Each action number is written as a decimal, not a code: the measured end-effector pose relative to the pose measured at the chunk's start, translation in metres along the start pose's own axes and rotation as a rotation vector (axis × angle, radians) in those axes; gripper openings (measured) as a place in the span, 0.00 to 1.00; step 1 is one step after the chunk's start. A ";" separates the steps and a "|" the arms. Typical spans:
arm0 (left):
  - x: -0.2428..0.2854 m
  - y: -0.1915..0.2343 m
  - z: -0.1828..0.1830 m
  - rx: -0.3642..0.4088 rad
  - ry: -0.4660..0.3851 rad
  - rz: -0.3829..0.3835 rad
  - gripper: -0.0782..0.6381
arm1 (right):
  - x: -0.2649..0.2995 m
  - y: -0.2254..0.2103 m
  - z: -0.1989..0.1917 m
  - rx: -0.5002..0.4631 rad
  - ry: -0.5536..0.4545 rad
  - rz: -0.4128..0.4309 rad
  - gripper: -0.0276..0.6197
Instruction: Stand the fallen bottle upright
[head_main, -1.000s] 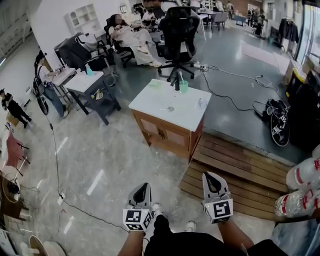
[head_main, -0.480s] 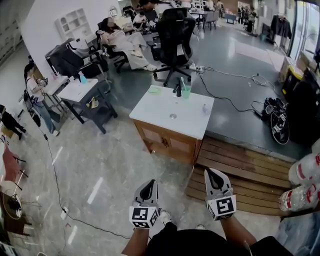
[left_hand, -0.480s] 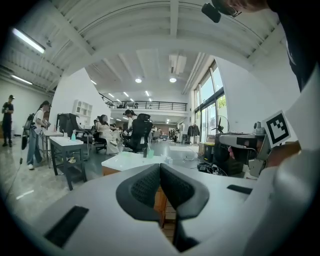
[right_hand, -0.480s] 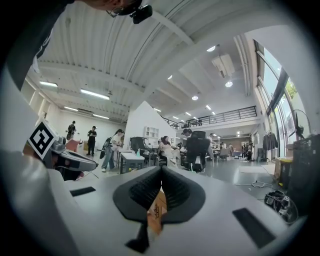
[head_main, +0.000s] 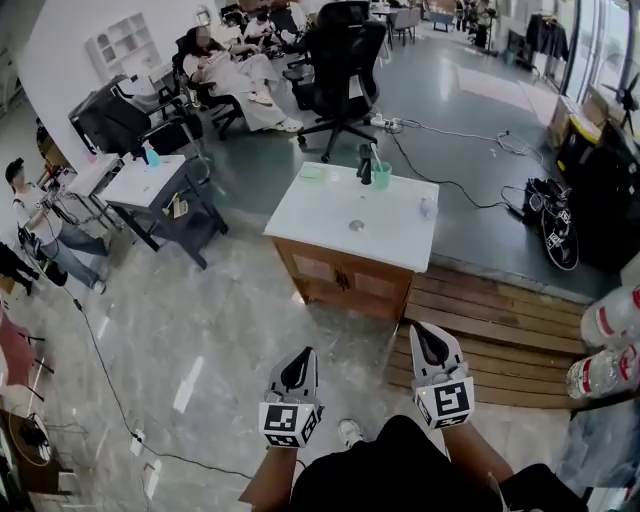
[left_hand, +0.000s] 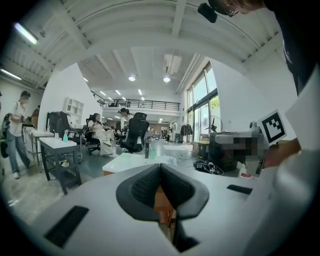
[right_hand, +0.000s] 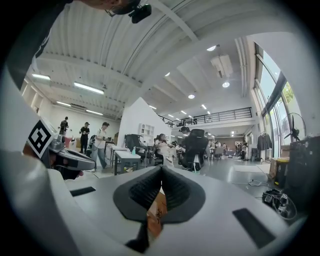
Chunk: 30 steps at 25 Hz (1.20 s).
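My left gripper (head_main: 302, 360) has its jaws pressed together with nothing in them. My right gripper (head_main: 428, 336) is closed tight too, and empty. Far ahead of both stands a wooden cabinet (head_main: 340, 280) with a white top (head_main: 330, 215). The little clear bottle (head_main: 428, 207) is on that top, near its right edge. It is straight ahead of my right gripper and well apart from it. It is too small for me to tell if it lies flat.
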<state>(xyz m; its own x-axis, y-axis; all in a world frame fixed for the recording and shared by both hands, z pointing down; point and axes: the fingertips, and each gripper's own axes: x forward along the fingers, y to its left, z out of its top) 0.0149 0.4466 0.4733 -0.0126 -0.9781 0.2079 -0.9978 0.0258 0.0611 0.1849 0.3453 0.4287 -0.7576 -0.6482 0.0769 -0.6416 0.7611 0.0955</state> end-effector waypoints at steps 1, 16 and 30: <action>0.001 0.009 0.000 -0.003 0.001 0.000 0.13 | 0.006 0.005 0.001 -0.001 0.002 0.000 0.07; 0.071 0.084 0.007 -0.036 0.018 -0.010 0.13 | 0.114 0.002 0.003 -0.021 0.006 -0.009 0.07; 0.248 0.100 0.071 0.027 0.009 -0.109 0.13 | 0.237 -0.122 0.010 -0.006 0.024 -0.094 0.07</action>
<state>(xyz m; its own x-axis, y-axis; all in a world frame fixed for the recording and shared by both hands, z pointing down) -0.0930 0.1916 0.4622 0.0965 -0.9729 0.2100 -0.9946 -0.0863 0.0572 0.0825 0.0984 0.4256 -0.6907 -0.7174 0.0907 -0.7091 0.6965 0.1094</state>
